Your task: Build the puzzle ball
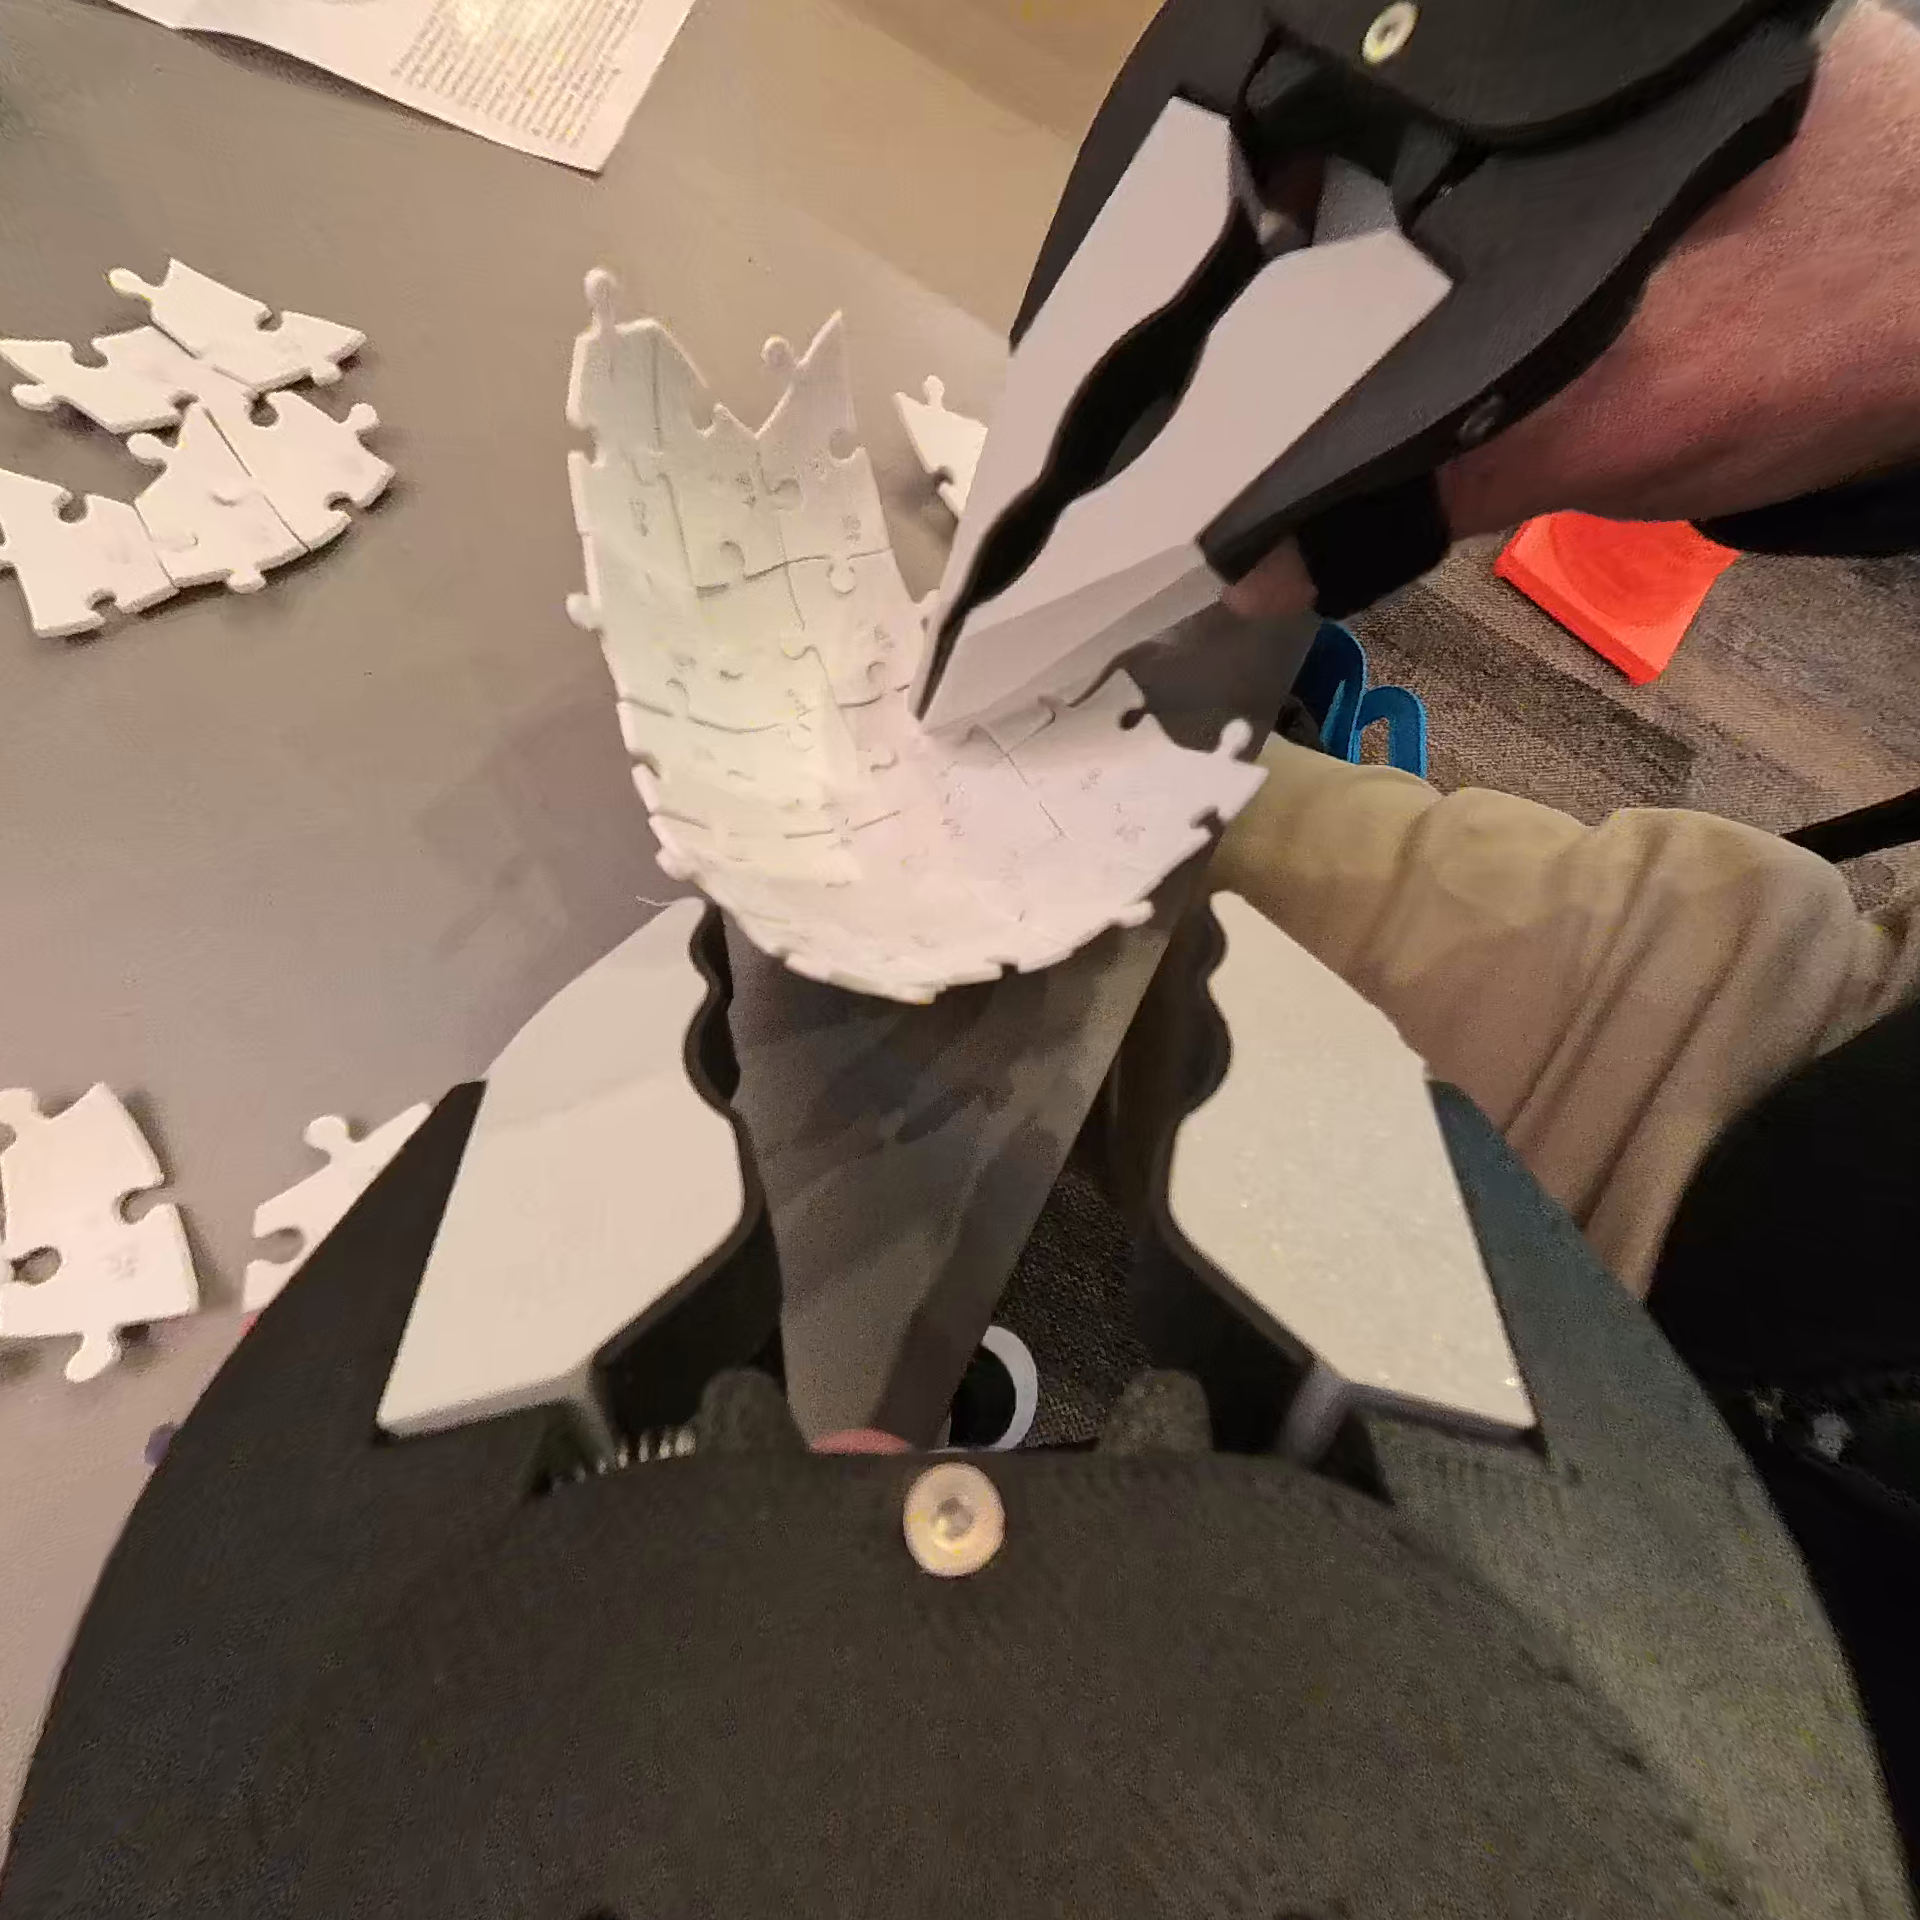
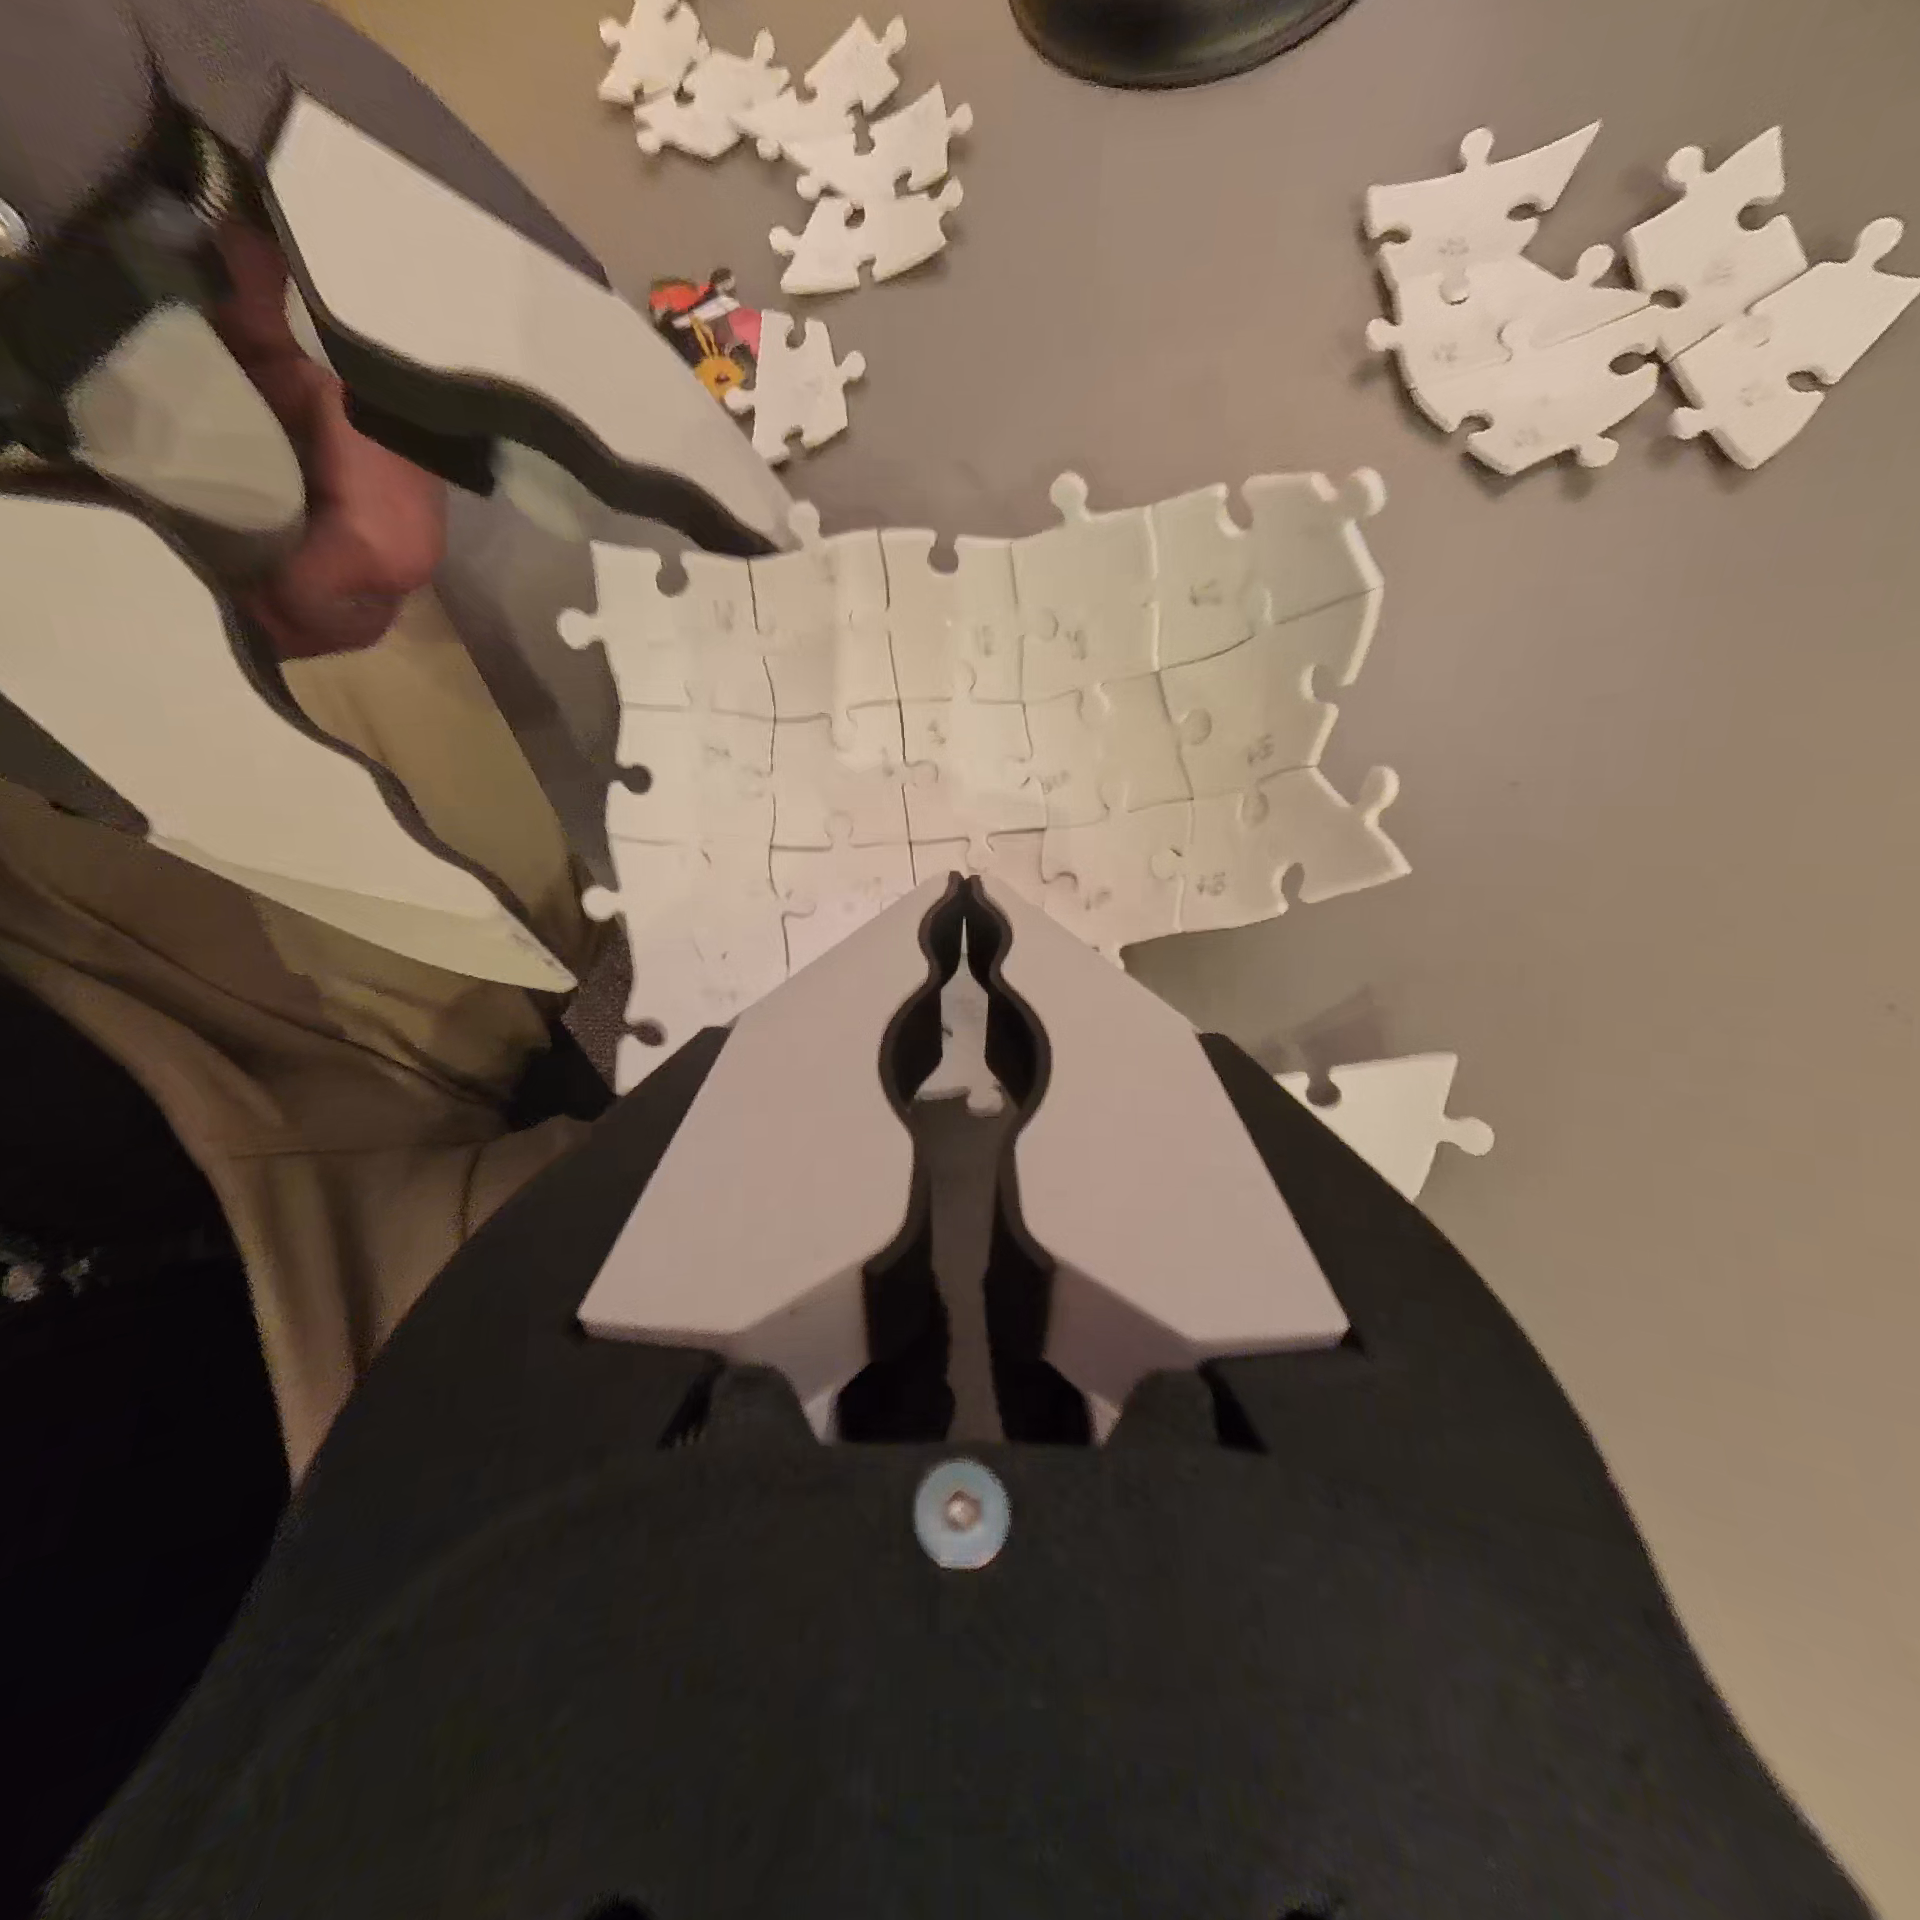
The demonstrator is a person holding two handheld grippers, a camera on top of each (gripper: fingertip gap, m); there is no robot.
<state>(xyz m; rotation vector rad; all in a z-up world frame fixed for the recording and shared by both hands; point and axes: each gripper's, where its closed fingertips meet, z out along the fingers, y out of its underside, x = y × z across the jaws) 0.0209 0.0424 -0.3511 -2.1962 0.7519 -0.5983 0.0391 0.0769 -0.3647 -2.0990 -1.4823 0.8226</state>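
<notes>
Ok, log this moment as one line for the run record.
stage: assembly underway | left tongs: open beneath curved white joined puzzle shell | right tongs: shut, tips on shell | loose white puzzle pieces on grey table

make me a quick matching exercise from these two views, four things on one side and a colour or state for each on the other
Things:
1. curved puzzle shell
2. right gripper
3. left gripper
4. wedge on the floor

States:
a. orange
b. jaws open wide
c. white, partly assembled
d. jaws pinched on the shell's edge

Pairs: 1-c, 2-d, 3-b, 4-a
</notes>
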